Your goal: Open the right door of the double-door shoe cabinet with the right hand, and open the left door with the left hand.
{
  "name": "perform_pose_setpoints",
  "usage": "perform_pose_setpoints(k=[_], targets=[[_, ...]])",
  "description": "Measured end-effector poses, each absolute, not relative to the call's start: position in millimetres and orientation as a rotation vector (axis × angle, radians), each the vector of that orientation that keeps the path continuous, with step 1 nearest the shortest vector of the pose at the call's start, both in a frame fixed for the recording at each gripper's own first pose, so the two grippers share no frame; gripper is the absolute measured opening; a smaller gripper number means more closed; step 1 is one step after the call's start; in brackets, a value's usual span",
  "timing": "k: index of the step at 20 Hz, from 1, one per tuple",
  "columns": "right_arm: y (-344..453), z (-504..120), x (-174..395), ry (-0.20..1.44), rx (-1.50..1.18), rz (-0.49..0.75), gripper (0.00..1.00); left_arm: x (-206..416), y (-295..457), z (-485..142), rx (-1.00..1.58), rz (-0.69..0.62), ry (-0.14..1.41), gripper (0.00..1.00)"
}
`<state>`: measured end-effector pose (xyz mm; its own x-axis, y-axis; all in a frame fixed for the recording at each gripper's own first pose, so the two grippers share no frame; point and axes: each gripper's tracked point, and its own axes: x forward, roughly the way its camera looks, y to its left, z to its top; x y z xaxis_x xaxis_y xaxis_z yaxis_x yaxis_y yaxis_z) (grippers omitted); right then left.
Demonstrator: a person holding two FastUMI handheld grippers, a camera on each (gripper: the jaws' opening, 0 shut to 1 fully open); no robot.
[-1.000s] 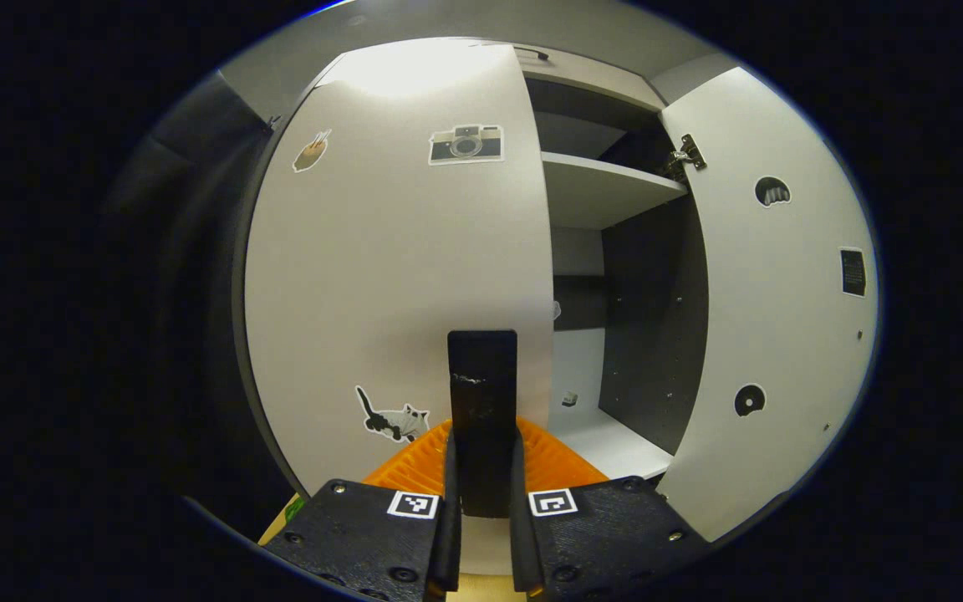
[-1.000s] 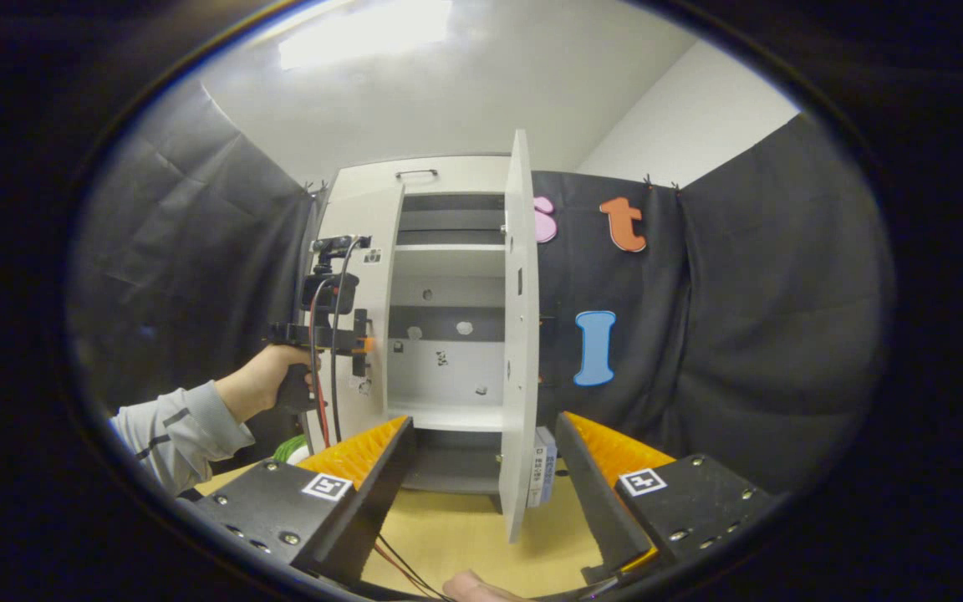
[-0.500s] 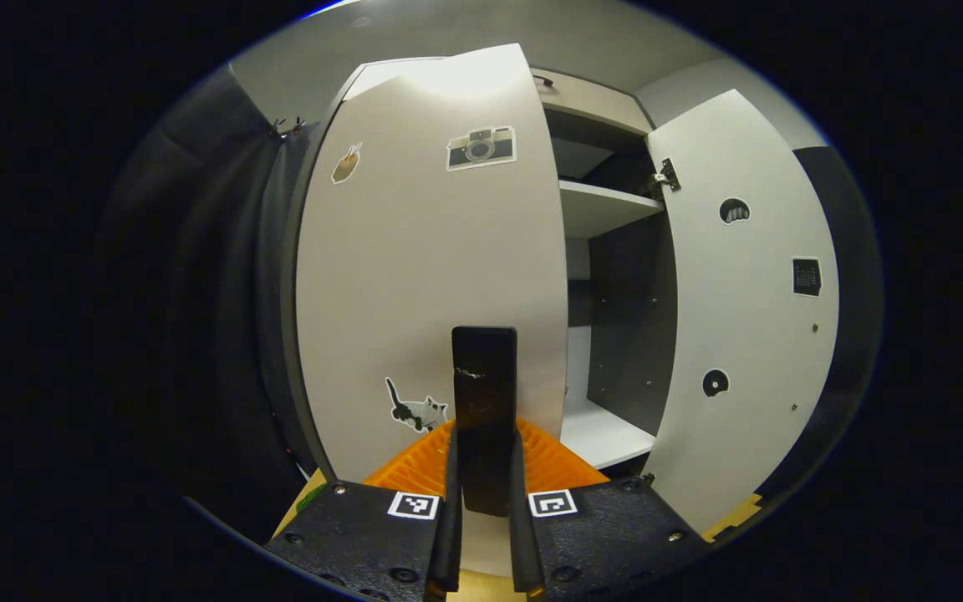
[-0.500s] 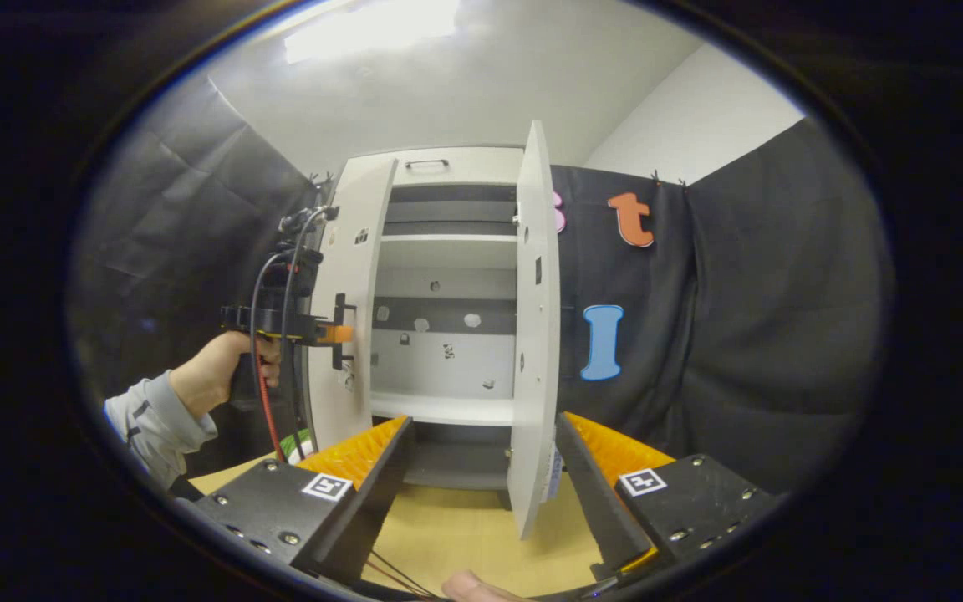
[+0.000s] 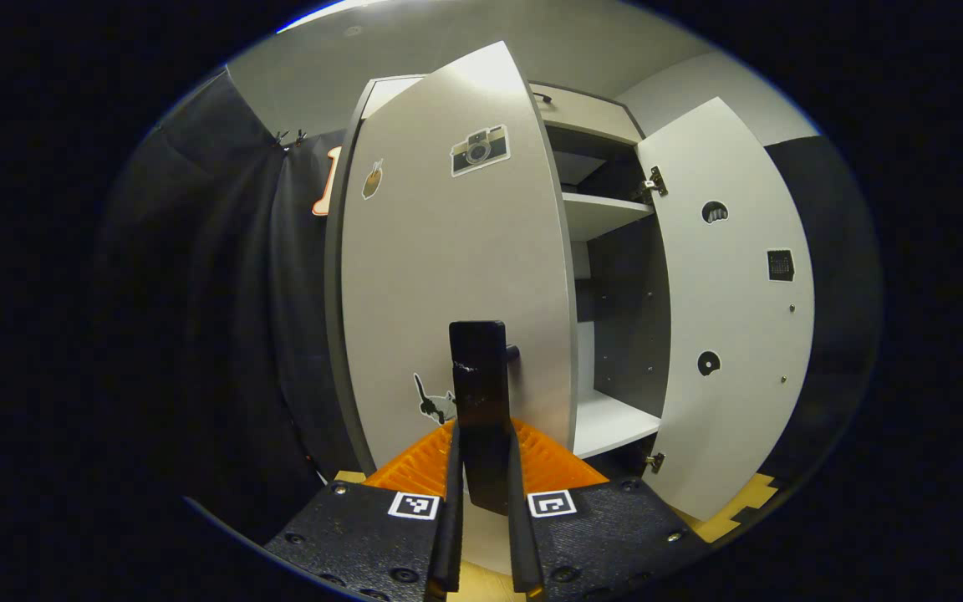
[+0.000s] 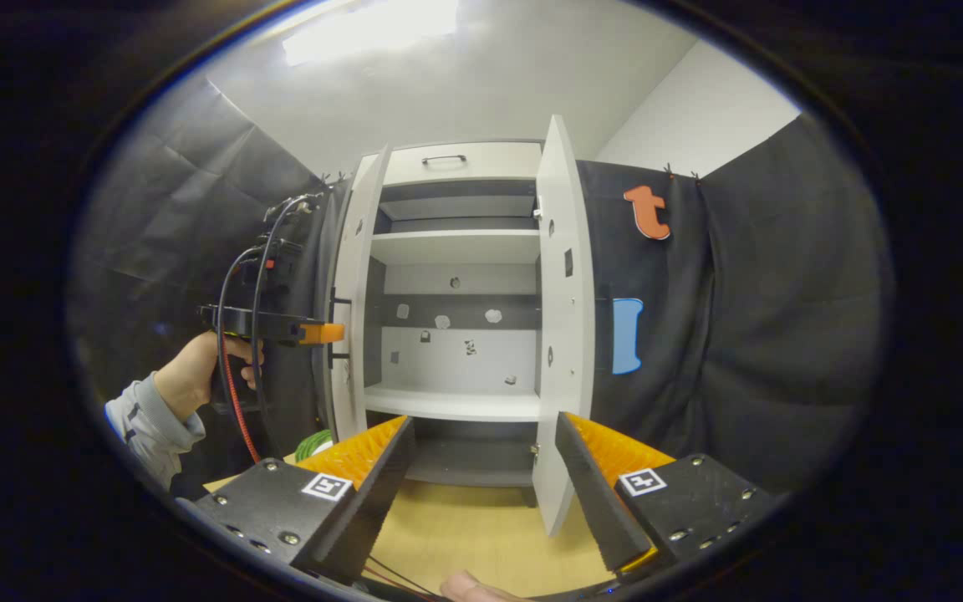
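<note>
Both doors of the shoe cabinet [image 6: 456, 167] stand swung out. In the left gripper view, the left gripper [image 5: 481, 468] has its fingers drawn narrow around the dark handle [image 5: 478, 376] of the left door [image 5: 456, 267], straight ahead of it and close; the handle rises between the fingers, its lower end hidden behind them. Whether both fingers actually press on it is hard to tell. Past that door to the gripper's right, the right door [image 5: 732, 318] shows its inner face, with a hinge [image 5: 653, 181] near the top.

The right gripper view takes in the whole cabinet from farther back: bare shelves [image 6: 456, 247], small stickers on the back panel too tiny to make out, and a hand [image 6: 197, 376] holding the left gripper at the left door's edge. The right gripper [image 6: 481, 468] is spread wide and holds nothing, with the right door [image 6: 561, 318] just ahead, slightly to its right.
</note>
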<state>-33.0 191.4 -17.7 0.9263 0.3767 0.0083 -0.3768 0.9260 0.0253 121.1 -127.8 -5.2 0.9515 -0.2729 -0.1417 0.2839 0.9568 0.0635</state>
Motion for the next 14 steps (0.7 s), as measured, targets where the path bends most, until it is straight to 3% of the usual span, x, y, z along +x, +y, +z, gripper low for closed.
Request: perform_pose_setpoints(k=[14], targets=[[217,-25,-41,0.013,0.024,0.428,1.00,98,-83,-11,0.060,-0.287,0.174,0.24]])
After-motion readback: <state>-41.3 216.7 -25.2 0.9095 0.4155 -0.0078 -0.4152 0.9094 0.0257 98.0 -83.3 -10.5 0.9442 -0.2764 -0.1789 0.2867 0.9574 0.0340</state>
